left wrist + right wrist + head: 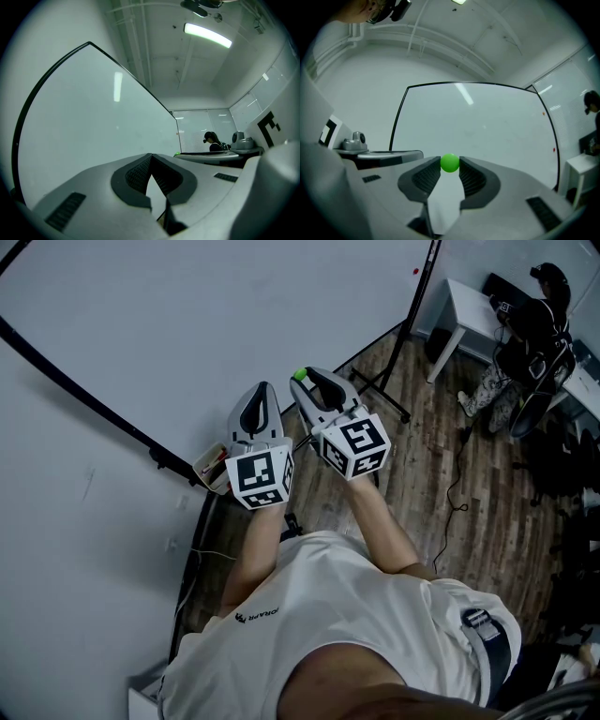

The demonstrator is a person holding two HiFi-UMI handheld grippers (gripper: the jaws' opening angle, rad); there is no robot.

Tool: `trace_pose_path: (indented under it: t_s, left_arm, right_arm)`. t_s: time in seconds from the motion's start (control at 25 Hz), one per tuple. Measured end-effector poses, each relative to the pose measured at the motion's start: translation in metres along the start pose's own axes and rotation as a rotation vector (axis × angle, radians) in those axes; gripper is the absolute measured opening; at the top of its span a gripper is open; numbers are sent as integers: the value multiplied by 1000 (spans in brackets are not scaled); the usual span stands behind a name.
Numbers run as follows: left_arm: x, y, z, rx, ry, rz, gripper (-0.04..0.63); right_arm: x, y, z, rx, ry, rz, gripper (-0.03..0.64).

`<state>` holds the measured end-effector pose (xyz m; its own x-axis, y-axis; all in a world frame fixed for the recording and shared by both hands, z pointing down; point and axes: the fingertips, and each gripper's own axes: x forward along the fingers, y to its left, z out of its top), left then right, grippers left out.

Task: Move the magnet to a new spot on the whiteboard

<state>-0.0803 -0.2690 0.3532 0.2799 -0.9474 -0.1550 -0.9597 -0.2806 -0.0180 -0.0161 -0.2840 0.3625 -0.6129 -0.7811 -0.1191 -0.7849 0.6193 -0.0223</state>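
Observation:
A small round green magnet (450,162) sits between the tips of my right gripper (450,165), whose pads press on it from both sides. In the head view the green magnet (300,374) shows at the tip of the right gripper (302,381), just in front of the big whiteboard (234,306). Whether it touches the board I cannot tell. Close beside it on the left is my left gripper (262,392). Its jaws meet at the tips with nothing between them, as the left gripper (151,157) shows in its own view. The whiteboard (487,122) fills the space ahead.
A tray with markers (211,468) hangs at the board's lower edge. The black stand leg (384,395) reaches across the wooden floor. Two small red dots (553,150) sit near the board's right edge. A white table (469,310) and another person (539,324) are at the back right.

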Motion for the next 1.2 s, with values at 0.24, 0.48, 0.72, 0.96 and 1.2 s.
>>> trace_pose_path:
  t_s: [0.24,0.48,0.72,0.96,1.2]
  left_arm:
    - [-2,0,0,16,1,-9,2]
    - [-3,-1,1,5,-7,-7,2]
    - [-2,-1,2,15,-5,-5,2]
    - [-3,0,4,16,-7,0,2]
    - [-4,0,7,11,-8,4,2]
  right_arm:
    - [0,4,0,-3,-6,1,130]
    - [-1,3,2,-1,-14,-2,130]
    - [-1,1,6,10,-23,4,130]
    - [-2,2,8,12,-26,6,130]
    - [-2,4,10,16,-27,11,130]
